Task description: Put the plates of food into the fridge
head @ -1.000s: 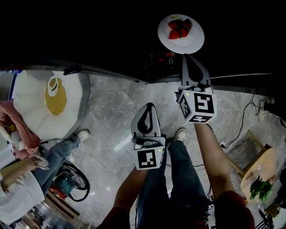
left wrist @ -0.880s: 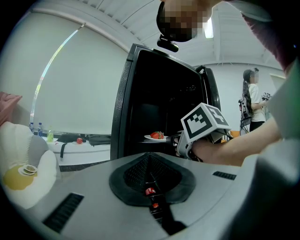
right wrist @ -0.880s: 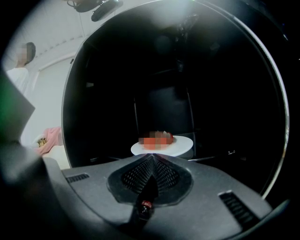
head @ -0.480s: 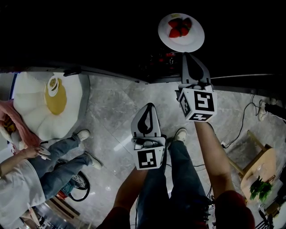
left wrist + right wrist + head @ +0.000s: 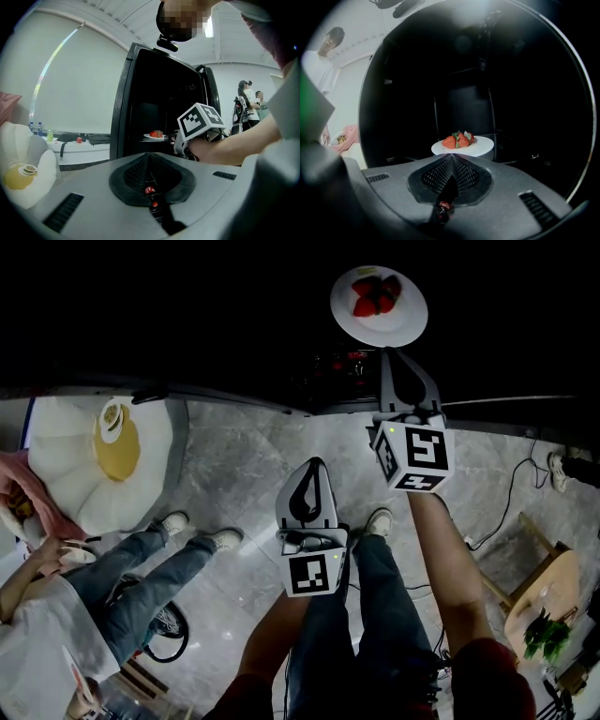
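Observation:
A white plate (image 5: 379,304) with strawberries (image 5: 373,296) hangs inside the dark open fridge (image 5: 234,306) at the top of the head view. My right gripper (image 5: 385,353) is shut on the plate's near rim. In the right gripper view the plate (image 5: 480,145) and strawberries (image 5: 458,139) sit just beyond the closed jaws of the right gripper (image 5: 453,158), over a dark shelf. My left gripper (image 5: 313,465) is shut and empty, held back over the floor. In the left gripper view the left gripper (image 5: 150,155) faces the black fridge (image 5: 140,103) and the plate (image 5: 155,136).
A white and yellow egg-shaped cushion (image 5: 94,460) lies at the left. A person (image 5: 122,587) walks at the lower left. A wooden stool (image 5: 539,601) with a plant stands at the right, and a cable (image 5: 506,493) runs over the floor. Other people (image 5: 248,103) stand beyond the fridge.
My right gripper and the plate have moved a little farther into the fridge. The person at the lower left has stepped rightward. My left gripper has not moved.

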`<state>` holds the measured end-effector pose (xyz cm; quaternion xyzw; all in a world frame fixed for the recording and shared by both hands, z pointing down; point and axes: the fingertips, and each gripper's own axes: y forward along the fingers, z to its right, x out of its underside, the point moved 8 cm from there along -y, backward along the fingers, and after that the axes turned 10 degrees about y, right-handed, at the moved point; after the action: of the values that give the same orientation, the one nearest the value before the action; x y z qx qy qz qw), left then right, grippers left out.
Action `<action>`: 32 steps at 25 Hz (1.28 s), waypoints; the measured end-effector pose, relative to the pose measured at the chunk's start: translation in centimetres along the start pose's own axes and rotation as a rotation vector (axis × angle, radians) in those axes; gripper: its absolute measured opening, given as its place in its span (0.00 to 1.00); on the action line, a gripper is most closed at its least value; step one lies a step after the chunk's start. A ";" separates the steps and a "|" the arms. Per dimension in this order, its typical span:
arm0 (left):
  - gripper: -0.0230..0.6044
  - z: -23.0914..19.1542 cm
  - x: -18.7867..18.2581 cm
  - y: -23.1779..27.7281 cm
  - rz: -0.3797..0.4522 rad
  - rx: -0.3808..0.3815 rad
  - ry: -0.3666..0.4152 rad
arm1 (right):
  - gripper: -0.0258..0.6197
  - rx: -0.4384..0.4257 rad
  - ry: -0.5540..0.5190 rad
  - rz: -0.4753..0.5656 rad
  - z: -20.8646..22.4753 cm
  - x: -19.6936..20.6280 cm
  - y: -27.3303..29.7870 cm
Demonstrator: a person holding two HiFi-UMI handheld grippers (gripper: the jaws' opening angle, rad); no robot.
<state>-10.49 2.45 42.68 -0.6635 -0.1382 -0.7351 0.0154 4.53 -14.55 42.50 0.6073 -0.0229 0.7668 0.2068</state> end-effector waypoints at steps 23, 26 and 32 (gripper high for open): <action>0.05 0.6 0.8 -0.8 -0.015 0.009 -0.011 | 0.05 0.008 -0.044 0.005 0.0 0.1 0.5; 0.05 0.6 0.9 -1.0 -0.020 0.010 -0.013 | 0.05 0.010 -0.048 0.008 -0.1 0.1 0.6; 0.05 0.9 0.9 -1.3 -0.012 0.009 -0.013 | 0.06 0.009 -0.056 0.005 0.0 0.2 0.3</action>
<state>-10.03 4.00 43.38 -0.6673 -0.1454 -0.7303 0.0131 4.40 -14.77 42.81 0.6293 -0.0268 0.7501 0.2017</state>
